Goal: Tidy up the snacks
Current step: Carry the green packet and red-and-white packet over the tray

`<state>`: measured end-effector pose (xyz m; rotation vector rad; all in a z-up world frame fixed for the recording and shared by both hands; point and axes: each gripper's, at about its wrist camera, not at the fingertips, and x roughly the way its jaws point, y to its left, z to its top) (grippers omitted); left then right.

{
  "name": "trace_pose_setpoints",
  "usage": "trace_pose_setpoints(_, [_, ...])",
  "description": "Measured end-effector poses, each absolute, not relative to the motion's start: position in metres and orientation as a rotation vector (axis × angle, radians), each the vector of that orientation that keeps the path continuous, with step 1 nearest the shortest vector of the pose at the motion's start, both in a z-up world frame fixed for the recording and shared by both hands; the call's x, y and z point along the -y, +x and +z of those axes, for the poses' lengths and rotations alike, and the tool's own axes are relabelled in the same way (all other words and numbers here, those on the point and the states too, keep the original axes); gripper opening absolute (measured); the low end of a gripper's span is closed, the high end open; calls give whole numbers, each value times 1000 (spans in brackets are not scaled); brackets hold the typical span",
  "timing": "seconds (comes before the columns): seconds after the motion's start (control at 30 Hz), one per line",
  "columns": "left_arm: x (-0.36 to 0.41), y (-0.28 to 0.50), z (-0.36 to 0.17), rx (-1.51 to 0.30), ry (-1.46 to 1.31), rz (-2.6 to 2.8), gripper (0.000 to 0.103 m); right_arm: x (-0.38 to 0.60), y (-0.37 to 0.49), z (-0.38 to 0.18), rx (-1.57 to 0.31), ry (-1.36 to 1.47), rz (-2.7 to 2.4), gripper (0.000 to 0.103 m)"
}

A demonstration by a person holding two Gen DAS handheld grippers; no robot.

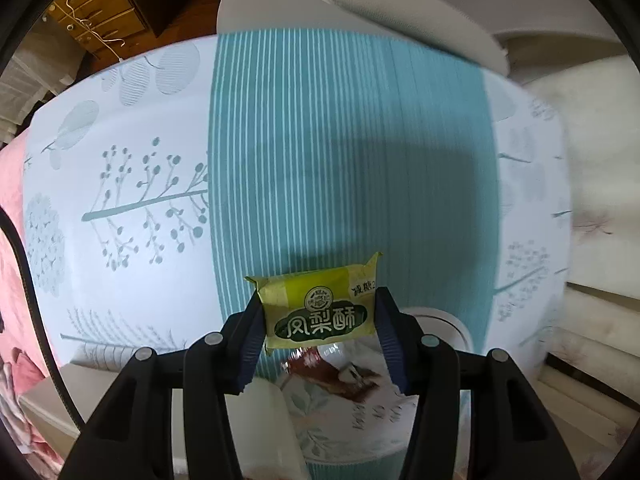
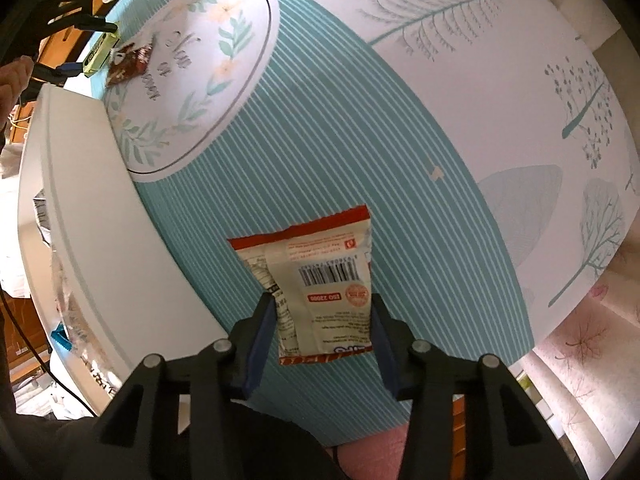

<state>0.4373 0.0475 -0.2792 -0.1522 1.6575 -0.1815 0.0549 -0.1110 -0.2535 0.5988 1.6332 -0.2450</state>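
Observation:
My left gripper (image 1: 319,312) is shut on a yellow-green pineapple cake packet (image 1: 318,308) and holds it above a round floral plate (image 1: 360,428). A brown snack packet (image 1: 340,374) lies on that plate below it. My right gripper (image 2: 322,320) is shut on a white and red snack pouch (image 2: 320,284), barcode side up, above the teal striped tablecloth (image 2: 320,140). In the right wrist view the left gripper (image 2: 94,46) with its yellow packet (image 2: 100,54) hangs over the plate (image 2: 224,92) at the far left, next to the brown packet (image 2: 130,62).
The tablecloth (image 1: 340,152) has a teal striped centre and white sides with tree prints. A white box or lid (image 2: 100,220) lies along the table's left side beside the plate. A white chair (image 1: 400,12) stands behind the table. A wooden drawer cabinet (image 1: 96,12) is at the back left.

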Motion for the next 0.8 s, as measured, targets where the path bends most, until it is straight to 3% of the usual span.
trace_pose_setpoints(0.4, [-63,381,-192,-1559,-211,-258,50,114,49,-188,-1477,554,-201,46])
trace_pose_setpoints(0.8, [-144,283,-142,-1484,-298,-273,51,99,46,-160,-1291,526,-66,46])
